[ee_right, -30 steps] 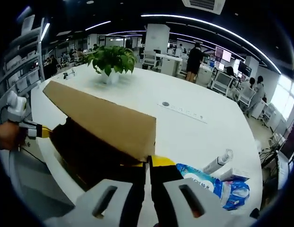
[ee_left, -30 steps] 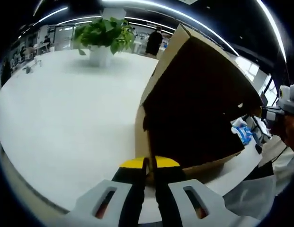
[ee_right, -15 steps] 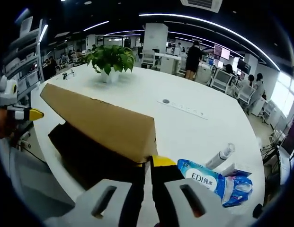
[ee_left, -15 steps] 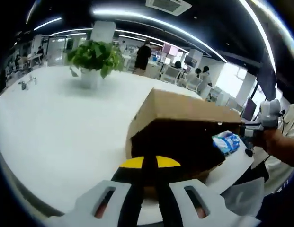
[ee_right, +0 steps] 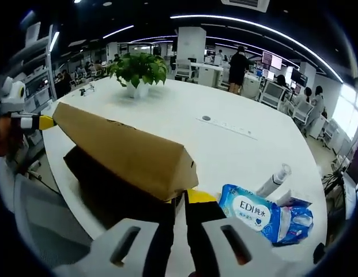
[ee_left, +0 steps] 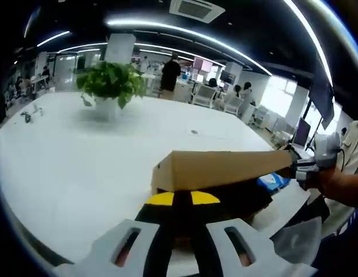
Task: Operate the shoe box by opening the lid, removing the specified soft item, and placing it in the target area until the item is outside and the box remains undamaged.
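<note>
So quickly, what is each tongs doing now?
Left tongs: shut on the box lid corner.
Right tongs: shut on the lid's other corner.

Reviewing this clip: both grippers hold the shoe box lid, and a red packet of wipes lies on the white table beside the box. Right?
Not quite: the packet of wipes is blue, not red, as the right gripper view shows. It does lie on the white table beside the shoe box, whose lid both grippers hold.

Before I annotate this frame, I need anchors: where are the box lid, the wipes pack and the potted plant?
box lid (ee_right: 127, 156), right gripper view, its brown outer face.
wipes pack (ee_right: 248, 209), right gripper view, its printed label.
potted plant (ee_left: 109, 81), left gripper view, its leaves.
</note>
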Demonstrator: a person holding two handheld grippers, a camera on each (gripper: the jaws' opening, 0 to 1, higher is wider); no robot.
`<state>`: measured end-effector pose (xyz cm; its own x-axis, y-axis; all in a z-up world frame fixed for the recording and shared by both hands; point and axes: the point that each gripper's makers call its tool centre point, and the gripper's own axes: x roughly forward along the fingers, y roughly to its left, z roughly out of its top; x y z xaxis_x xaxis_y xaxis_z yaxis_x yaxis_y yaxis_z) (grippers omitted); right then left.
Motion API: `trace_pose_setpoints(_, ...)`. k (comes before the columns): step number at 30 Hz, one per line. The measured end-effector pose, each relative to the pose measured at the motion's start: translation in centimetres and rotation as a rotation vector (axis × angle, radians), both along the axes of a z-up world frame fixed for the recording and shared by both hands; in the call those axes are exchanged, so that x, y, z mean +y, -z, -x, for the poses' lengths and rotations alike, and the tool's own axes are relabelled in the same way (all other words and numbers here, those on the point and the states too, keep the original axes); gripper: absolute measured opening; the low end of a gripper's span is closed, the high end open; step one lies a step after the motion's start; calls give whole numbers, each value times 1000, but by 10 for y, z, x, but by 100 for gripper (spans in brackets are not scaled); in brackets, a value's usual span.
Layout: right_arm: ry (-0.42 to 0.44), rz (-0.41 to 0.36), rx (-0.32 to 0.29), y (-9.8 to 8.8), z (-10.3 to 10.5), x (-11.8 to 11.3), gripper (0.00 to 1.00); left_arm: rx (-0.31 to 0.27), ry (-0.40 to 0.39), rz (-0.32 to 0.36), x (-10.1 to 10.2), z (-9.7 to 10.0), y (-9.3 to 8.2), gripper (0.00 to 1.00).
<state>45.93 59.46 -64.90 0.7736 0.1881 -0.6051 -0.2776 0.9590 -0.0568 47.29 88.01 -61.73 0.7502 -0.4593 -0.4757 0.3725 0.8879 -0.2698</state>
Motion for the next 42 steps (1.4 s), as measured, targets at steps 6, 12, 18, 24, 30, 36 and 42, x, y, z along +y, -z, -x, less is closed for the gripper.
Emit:
trace_pose_setpoints(6, -11, -15, 6, 0, 10, 3, 4, 7, 10, -18, 2, 1, 3, 4)
trace_pose_setpoints(12, -40, -25, 9, -1, 23, 12, 3, 16, 22, -31, 2, 3, 8, 4)
trace_pose_setpoints(18, -48, -34, 14, 0, 31, 15, 3, 27, 28, -36, 2, 5, 11, 5)
trace_pose_setpoints(24, -57, -37, 23, 3, 37, 17, 4, 46, 34, -48, 4, 10, 19, 5)
trace_pose_setpoints(30, -60, -38, 32, 8, 43, 16, 3, 72, 36, -57, 5, 16, 28, 5)
trace_pose_setpoints(36, -64, -36, 46, 15, 48, 18, 3, 99, 40, -68, 6, 22, 38, 6)
trace_pose_setpoints(42, -60, -38, 67, 25, 54, 15, 3, 123, 42, -86, 9, 26, 50, 6)
